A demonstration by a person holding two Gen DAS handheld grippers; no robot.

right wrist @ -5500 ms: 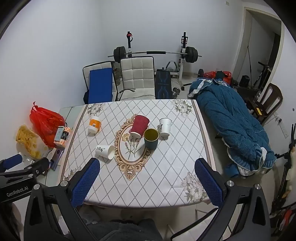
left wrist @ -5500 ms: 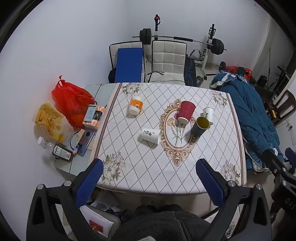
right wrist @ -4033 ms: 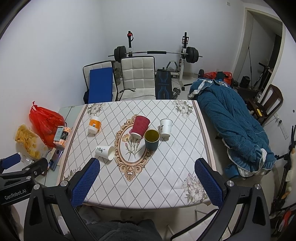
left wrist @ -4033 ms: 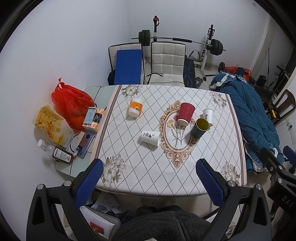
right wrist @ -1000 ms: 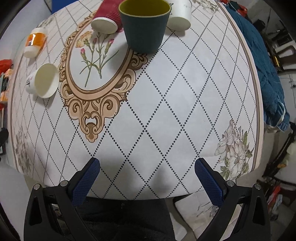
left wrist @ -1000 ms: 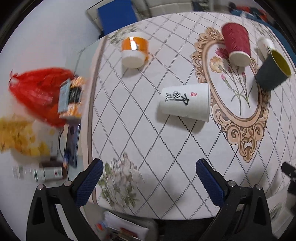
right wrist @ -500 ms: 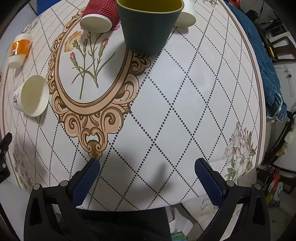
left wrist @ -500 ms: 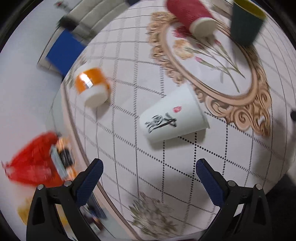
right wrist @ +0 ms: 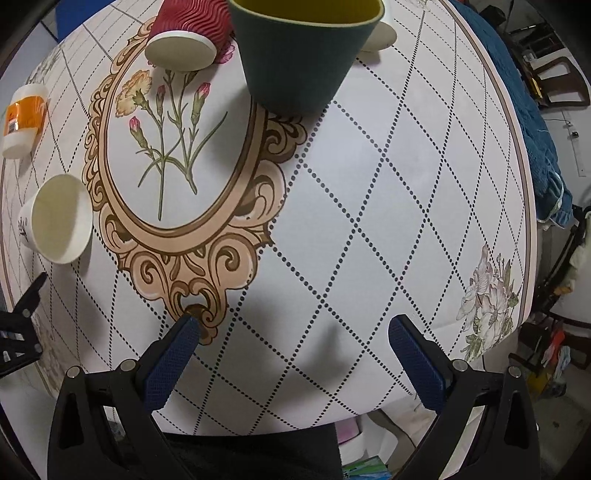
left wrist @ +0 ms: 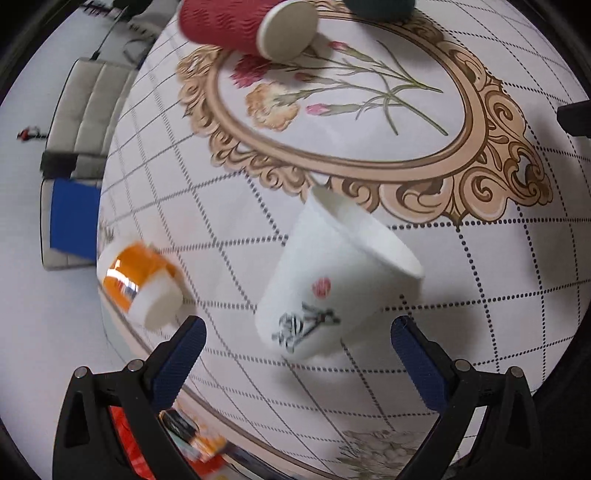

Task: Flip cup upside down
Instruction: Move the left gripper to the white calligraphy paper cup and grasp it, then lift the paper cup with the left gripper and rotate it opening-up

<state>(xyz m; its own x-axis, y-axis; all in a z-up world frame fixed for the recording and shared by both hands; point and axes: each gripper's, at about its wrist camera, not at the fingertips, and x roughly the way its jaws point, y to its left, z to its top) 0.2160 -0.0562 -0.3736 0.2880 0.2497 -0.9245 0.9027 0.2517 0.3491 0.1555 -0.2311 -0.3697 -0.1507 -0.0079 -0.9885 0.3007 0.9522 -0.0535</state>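
A white paper cup [left wrist: 332,280] with black writing lies on its side on the patterned tablecloth [left wrist: 480,280]. Its mouth points toward the oval floral motif. It also shows in the right wrist view [right wrist: 59,218], mouth toward the camera. My left gripper [left wrist: 295,332] is open, its blue fingers either side of the cup's closed end, close in front of it. My right gripper [right wrist: 293,332] is open and empty above the tablecloth, short of a dark green cup [right wrist: 303,55] that stands upright.
A red ribbed cup [left wrist: 240,26] lies on its side at the far end of the oval; it also shows in the right wrist view [right wrist: 188,33]. An orange-and-white container [left wrist: 142,284] lies left of the white cup. Another white cup [right wrist: 376,37] sits behind the green one. The table edge runs close below both grippers.
My left gripper has moved in low and rotated, so the white cup now sits large between its fingers. My right gripper has moved forward toward the green cup.
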